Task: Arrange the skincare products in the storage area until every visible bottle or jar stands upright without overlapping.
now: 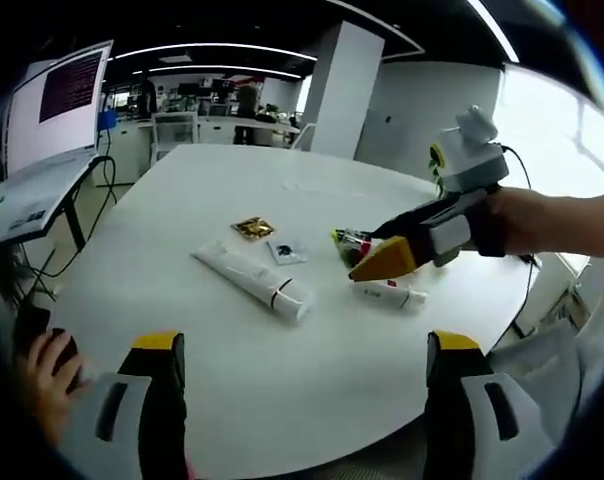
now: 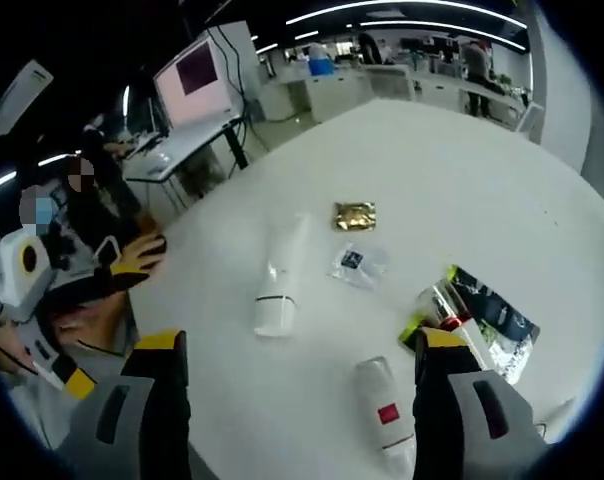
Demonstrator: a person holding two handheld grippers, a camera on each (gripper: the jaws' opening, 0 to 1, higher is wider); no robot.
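On the white table (image 1: 312, 400) a long white tube (image 1: 252, 280) lies flat. A short white tube with a red label (image 1: 390, 293) lies to its right. A gold sachet (image 1: 253, 228), a clear sachet (image 1: 285, 251) and a green-and-dark packet (image 1: 350, 240) lie behind them. My left gripper (image 1: 307, 350) stands open over the near table edge, nothing between its jaws. My right gripper (image 1: 387, 262) reaches in from the right, above the short tube. In the right gripper view my right gripper (image 2: 302, 345) is open over the short tube (image 2: 385, 405), beside the packet (image 2: 477, 315) and the long tube (image 2: 280, 280).
A monitor (image 1: 67, 95) and a laptop on a side desk stand to the left of the table. A person's hand (image 1: 42, 375) rests at the table's near left edge. Office desks and a white pillar (image 1: 342, 90) lie beyond. My left gripper (image 2: 42, 290) shows at the left.
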